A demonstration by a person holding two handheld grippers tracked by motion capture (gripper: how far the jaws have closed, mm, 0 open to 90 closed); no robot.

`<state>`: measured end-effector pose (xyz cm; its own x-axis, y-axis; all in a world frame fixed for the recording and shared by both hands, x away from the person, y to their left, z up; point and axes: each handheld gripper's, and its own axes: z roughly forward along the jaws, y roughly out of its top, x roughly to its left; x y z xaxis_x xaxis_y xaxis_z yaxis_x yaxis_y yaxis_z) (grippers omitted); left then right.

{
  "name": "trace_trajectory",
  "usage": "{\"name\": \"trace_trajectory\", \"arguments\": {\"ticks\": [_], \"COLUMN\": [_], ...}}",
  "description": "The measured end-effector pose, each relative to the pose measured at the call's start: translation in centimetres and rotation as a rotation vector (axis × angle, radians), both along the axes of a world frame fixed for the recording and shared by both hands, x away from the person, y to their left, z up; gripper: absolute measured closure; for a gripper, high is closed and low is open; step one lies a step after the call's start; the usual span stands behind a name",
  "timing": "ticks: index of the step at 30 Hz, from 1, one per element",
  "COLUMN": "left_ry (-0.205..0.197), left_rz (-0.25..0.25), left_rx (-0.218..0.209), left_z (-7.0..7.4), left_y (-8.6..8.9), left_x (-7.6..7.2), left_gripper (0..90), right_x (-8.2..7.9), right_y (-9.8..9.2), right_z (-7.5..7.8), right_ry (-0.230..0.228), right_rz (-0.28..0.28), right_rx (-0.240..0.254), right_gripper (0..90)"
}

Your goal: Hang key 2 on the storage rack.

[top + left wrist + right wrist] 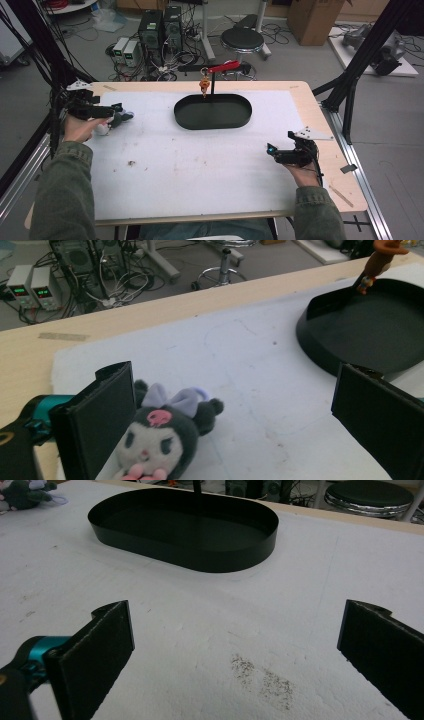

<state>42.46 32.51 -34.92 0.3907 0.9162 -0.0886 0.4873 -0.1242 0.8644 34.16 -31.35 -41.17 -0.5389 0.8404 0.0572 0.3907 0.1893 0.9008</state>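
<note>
A white sheet (200,160) covers most of the pale wooden table (330,170), its surface scuffed with brownish specks just ahead of the right gripper's jaws. Beyond the table lies a grey floor with two small power-supply boxes (126,51) showing green digits too small to read, dark computer towers (160,27), tangled cables, a round black stool (242,39) and a cardboard box (312,17). No legible writing appears anywhere.

The left gripper (112,116), held in the person's left hand (80,127), has its jaws spread wide apart. Between them, close against the left jaw, lies a small grey-and-white plush toy with a lilac bow and pink skull mark (160,440); whether that jaw touches it cannot be told, and the other jaw is well clear.

Ahead and to the right of that gripper sits a black oval metal tray (212,111), with a thin black post rising at its far rim, carrying a red arm (224,66) and a small orange hanging charm (204,84).

The right gripper (281,148), in the right hand (302,172), is released, its jaws wide over bare sheet, the tray ahead of it.
</note>
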Motion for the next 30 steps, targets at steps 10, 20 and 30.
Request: {"name": "trace_trajectory", "arguments": {"ticks": [10,20,30], "left_ry": [0.036,0.093,0.215], "left_rz": [0.009,0.014,-0.065], "left_rx": [0.011,0.038,0.139], "left_z": [-0.9,-2.0,-3.7], "left_y": [2.5,4.7,5.1], "left_x": [0.1,0.3,1.2], "left_gripper": [4.6,4.6,6.3], "right_x": [-0.2,-0.3,-0.4], "right_y": [0.3,0.3,0.7], "right_z": [-0.2,-0.3,-0.4], "right_ry": [0.007,0.012,0.02], "right_rz": [-0.002,-0.016,-0.01], "right_rx": [-0.03,-0.04,-0.06], "right_gripper": [0.5,0.5,0.5]}}
